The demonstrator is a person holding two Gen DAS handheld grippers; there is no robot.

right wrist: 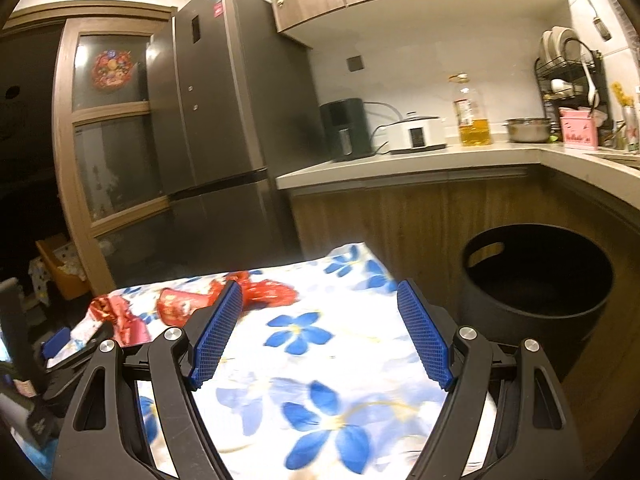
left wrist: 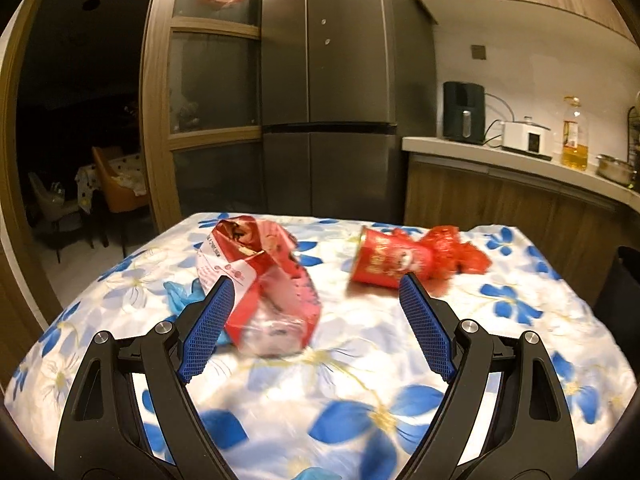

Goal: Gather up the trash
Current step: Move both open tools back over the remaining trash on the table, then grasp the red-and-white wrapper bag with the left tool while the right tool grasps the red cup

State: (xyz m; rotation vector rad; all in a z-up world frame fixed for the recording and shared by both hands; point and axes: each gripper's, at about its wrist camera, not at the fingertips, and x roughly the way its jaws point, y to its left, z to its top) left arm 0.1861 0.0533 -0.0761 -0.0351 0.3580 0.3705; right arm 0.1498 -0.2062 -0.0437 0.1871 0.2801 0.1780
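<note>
Trash sits on the flowered tablecloth [left wrist: 360, 364]: from the left wrist, a crumpled red-and-white snack bag [left wrist: 264, 284] lies just ahead of the left gripper [left wrist: 316, 286], nearer its left pad, with a red cup [left wrist: 384, 260] and crinkled red wrapper [left wrist: 452, 252] farther back to the right. A blue glove [left wrist: 182, 294] peeks out behind the bag. Jaws spread wide, nothing between them. Open cloth lies in front of the fingers.

Over to the right wrist: the right gripper [right wrist: 320, 292] also gapes, empty, over bare cloth near the table's far corner. The red trash lies off to its left. Beside the table edge stands a black bin [right wrist: 532, 320], its inside too dark to read.
</note>
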